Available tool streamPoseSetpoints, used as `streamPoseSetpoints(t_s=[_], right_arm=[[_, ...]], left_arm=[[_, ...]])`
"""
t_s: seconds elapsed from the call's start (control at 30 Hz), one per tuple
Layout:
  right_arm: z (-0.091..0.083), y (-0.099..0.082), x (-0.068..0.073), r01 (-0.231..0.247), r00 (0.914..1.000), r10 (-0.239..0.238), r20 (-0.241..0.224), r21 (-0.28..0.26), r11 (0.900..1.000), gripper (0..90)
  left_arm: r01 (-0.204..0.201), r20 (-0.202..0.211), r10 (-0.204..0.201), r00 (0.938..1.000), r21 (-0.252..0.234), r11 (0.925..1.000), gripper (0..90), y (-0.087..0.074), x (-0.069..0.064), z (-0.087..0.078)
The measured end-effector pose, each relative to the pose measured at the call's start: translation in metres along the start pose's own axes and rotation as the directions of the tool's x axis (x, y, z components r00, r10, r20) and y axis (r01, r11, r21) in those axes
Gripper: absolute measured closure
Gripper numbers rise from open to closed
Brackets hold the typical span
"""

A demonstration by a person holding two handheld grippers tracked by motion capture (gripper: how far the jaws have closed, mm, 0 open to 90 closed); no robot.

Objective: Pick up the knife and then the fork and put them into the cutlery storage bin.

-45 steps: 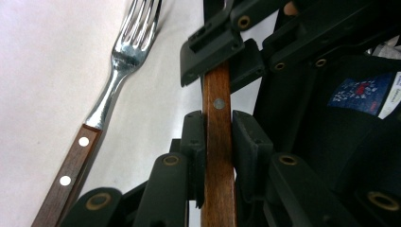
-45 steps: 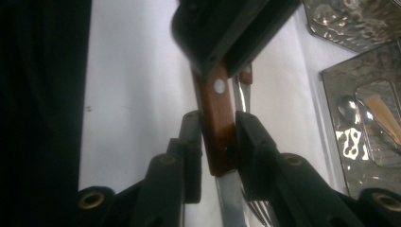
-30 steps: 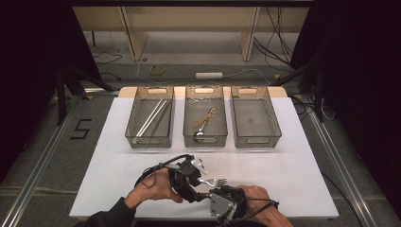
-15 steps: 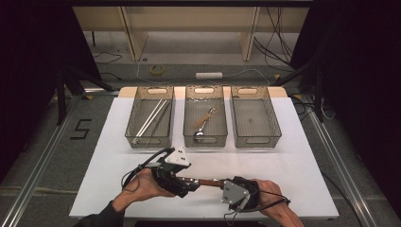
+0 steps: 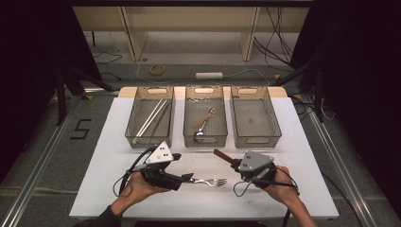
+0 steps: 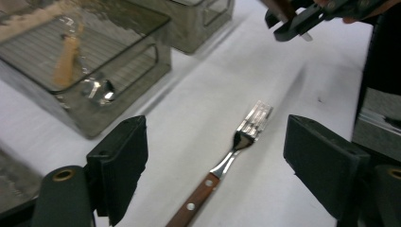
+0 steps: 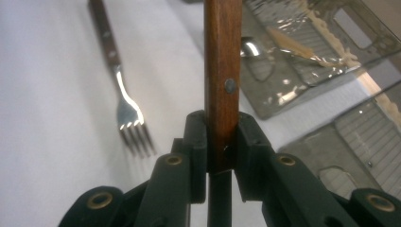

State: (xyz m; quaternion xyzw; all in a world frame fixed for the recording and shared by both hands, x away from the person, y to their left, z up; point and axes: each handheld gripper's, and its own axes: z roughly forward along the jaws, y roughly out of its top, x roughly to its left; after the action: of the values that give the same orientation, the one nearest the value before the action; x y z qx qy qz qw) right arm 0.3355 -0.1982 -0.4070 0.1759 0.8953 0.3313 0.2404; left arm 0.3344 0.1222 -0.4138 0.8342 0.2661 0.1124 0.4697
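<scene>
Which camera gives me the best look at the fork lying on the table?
The left gripper view: the fork lies large between the open jaws, tines and riveted wooden handle clear, though the handle's end is cut off. The right gripper view shows it whole but off to one side. In the high view it is small.

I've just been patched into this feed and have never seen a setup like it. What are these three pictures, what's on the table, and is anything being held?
No robot arm here: a person holds handheld tongs in each hand. The high view looks down on the white table; the other two come from cameras riding on the tongs, looking along their black jaws. At the back stand three clear plastic bins: thin white sticks in the left one, a spoon in the middle one. The left tongs have just been opening, and the wooden-handled steel fork lies on the table between the jaws, untouched. The right tongs are clamped on a brown wooden handle; what utensil it belongs to cannot be told.
</scene>
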Motion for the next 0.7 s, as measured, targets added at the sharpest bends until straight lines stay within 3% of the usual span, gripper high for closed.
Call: streamPoseSetpoints(t_s=[0.1,0.23,0.5,0.7], right_arm=[[-0.002,0.003,-0.017,-0.077,0.9970,0.077,-0.004,-0.015,0.9969,77.5],[-0.005,0.009,-0.038,-0.164,0.9864,0.164,-0.008,-0.032,0.9859,77.6],[-0.008,0.024,-0.073,-0.272,0.9621,0.273,0.002,-0.056,0.9607,77.5],[-0.004,0.030,-0.095,-0.322,0.9464,0.323,0.012,-0.051,0.9454,77.5]], left_arm=[[0.010,-0.019,-0.010,0.9998,-0.001,0.9999,21.7,-0.004,0.003,-0.002],[0.025,-0.036,-0.025,0.9990,-0.011,0.9996,21.6,-0.009,0.006,-0.005],[0.039,-0.056,-0.040,0.9976,-0.018,0.9991,21.4,-0.015,0.008,-0.007],[0.041,-0.077,-0.043,0.9961,-0.028,0.9988,21.1,-0.016,0.009,-0.009]])
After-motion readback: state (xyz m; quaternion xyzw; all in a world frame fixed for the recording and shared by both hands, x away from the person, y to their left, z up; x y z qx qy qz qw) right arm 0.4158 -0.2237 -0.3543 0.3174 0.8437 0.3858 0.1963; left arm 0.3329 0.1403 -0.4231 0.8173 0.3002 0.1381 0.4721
